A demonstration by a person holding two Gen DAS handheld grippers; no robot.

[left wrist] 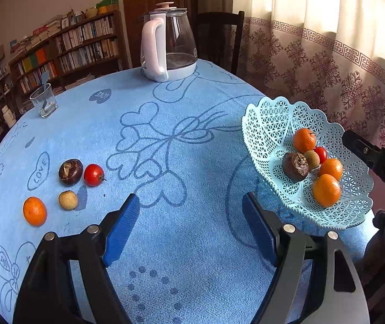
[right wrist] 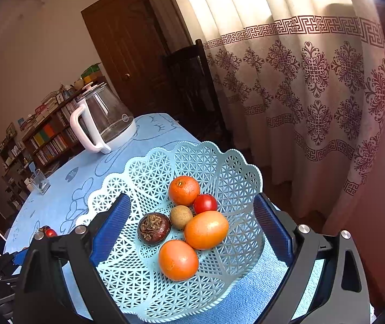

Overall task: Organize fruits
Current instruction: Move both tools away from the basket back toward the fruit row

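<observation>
Right, from my left wrist camera I see my left gripper spread wide with nothing between its blue ribbed pads, hovering over the light blue terry tablecloth printed with hearts. Four loose fruits lie ahead and to the left of it, well outside the pads: a small round orange mandarin nearest the table edge, a pale tan round fruit just beside it, a dark brown water chestnut behind that, and a glossy red tomato just beside the chestnut; I cannot tell if they touch. To the right of this gripper sits the pale blue lattice plastic basket with a scalloped rim.

On my right wrist camera, my right gripper is also wide open and gripping nothing, its two pads standing either side of that basket, outside its walls. Inside the basket are three orange fruits, a small red tomato, a tan fruit and a dark brown chestnut, bunched together at the bottom.

Further back on the table stand a glass kettle with a white handle and a clear drinking glass.
</observation>
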